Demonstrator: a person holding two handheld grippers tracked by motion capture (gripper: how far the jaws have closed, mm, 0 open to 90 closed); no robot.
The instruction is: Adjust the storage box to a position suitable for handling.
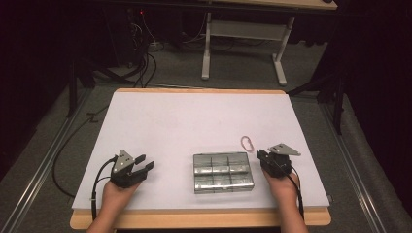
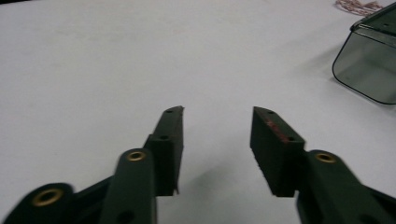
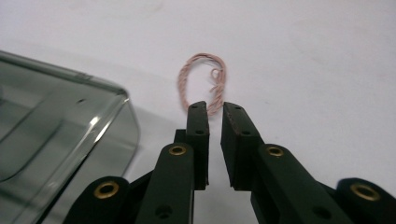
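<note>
A: So, where's the pink string loop [image 3: 201, 80]?
B: On the surface [image 1: 194, 121], at one o'clock from the clear box [image 1: 223, 172], just past the right hand-held gripper [image 3: 215, 108], jaws slightly parted, nothing pinched.
A: And the left hand-held gripper [image 2: 217, 114]?
B: Spread, empty.

Black hand-held gripper [image 1: 144, 163] with brass rivets, grey triangular plate, seemingly black cable.

High cam overhead facing fwd/down, two claw cams low, close, sharing clear box [image 2: 369, 65] and table [image 1: 194, 121]
</note>
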